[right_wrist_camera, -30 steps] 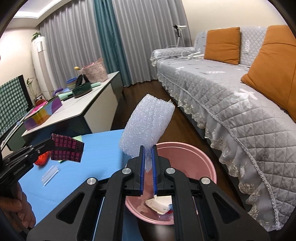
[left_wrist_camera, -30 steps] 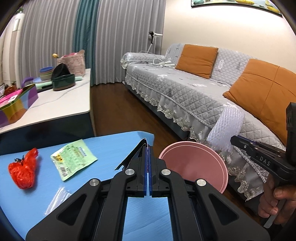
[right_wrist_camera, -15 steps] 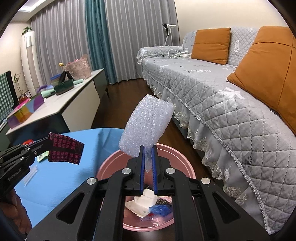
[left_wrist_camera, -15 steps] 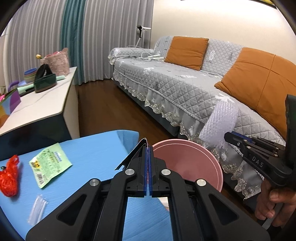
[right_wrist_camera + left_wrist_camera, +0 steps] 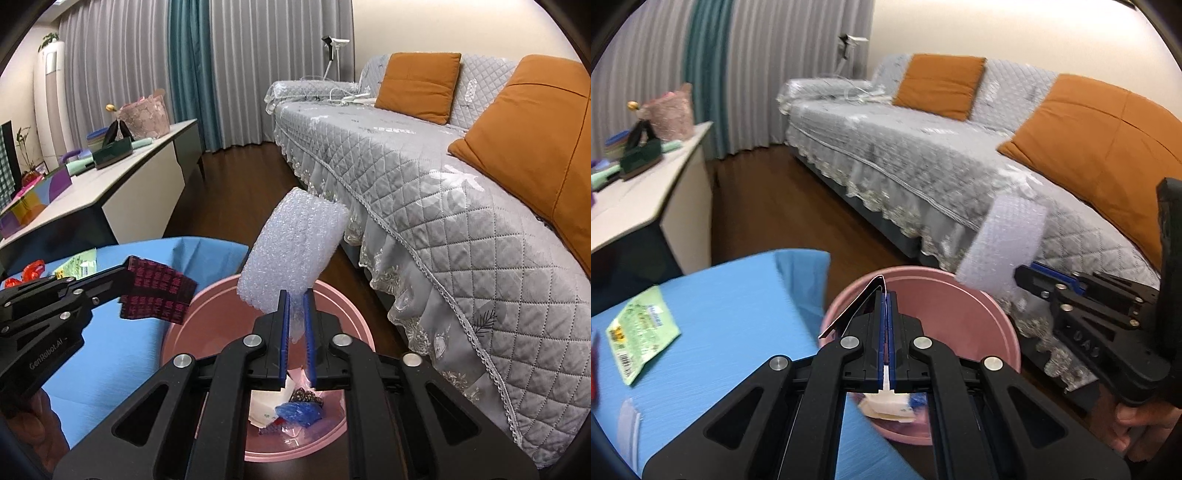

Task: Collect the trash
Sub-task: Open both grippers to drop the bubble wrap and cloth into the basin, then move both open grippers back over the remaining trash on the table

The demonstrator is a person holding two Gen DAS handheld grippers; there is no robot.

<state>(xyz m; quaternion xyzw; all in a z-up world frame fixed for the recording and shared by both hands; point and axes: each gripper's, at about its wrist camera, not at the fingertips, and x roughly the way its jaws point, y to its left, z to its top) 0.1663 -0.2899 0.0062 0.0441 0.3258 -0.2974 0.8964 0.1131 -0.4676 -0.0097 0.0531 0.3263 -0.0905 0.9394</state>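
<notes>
Pink bin (image 5: 354, 317) below both grippers, beside blue table (image 5: 731, 314).
Right gripper (image 5: 295, 325): jaws just been easing apart around bubble wrap (image 5: 295, 254); light, may drift past rim.
Left gripper (image 5: 885, 314): pinches dark wrapper (image 5: 157, 293), seemingly over rim edge; may land outside.
Green packet (image 5: 641, 334) remains on table.

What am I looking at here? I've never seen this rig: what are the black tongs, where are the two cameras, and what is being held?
No robot: a person holds a two-finger gripper in each hand, each with a fisheye camera looking along its fingers. The left view shows the left gripper shut on a dark wrapper. The right view shows the right gripper with bubble wrap between its fingers; its jaws have just been opening. Both hang over a pink bin that already holds trash. On the blue table lie a green packet and a red bag.
</notes>
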